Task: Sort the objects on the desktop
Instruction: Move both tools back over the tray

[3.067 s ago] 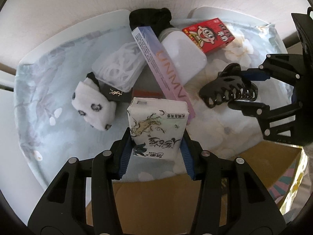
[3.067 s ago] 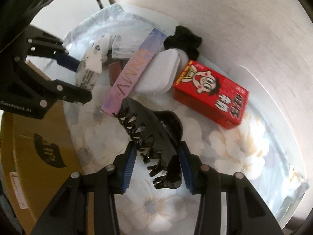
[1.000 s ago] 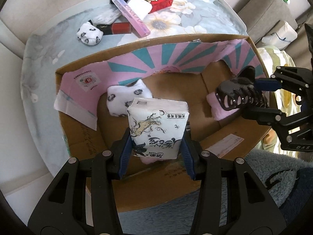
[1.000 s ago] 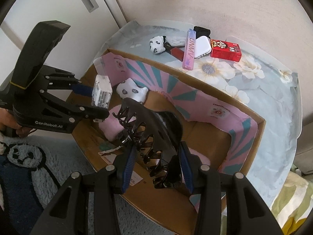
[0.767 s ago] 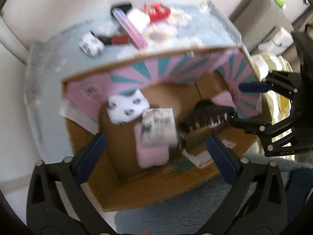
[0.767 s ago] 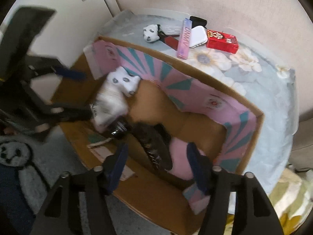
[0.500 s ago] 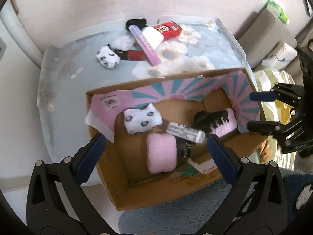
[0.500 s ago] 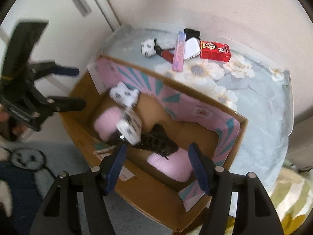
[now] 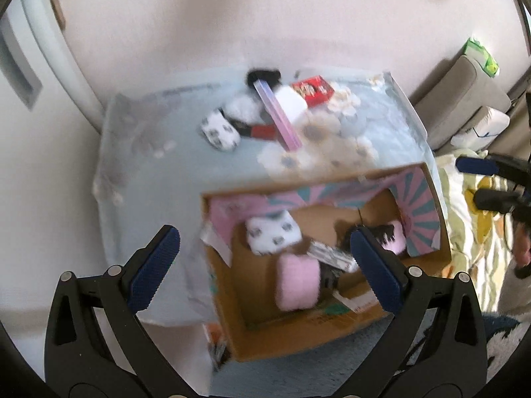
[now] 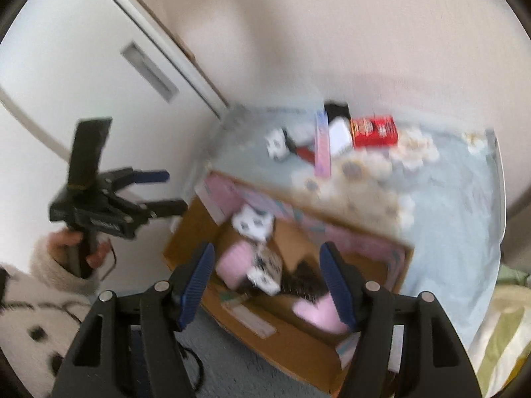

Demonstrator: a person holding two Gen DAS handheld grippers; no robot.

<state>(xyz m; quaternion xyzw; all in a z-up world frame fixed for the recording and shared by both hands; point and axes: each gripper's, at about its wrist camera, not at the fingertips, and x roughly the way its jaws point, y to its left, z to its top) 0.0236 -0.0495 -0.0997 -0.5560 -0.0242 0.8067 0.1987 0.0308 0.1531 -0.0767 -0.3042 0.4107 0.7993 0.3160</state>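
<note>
Home: sofa (image 9: 461, 99), rug (image 10: 33, 325), tablecloth (image 9: 139, 172)

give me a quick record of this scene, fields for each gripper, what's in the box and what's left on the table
left gripper: open, empty, above the box
right gripper: open, empty, above the box
cardboard box: open, beside the table
in box: tissue pack, black hair claw, patterned sock, pink rolls
on table: red snack box, purple tube box, white case, second patterned sock
image quality: motion-blurred
</note>
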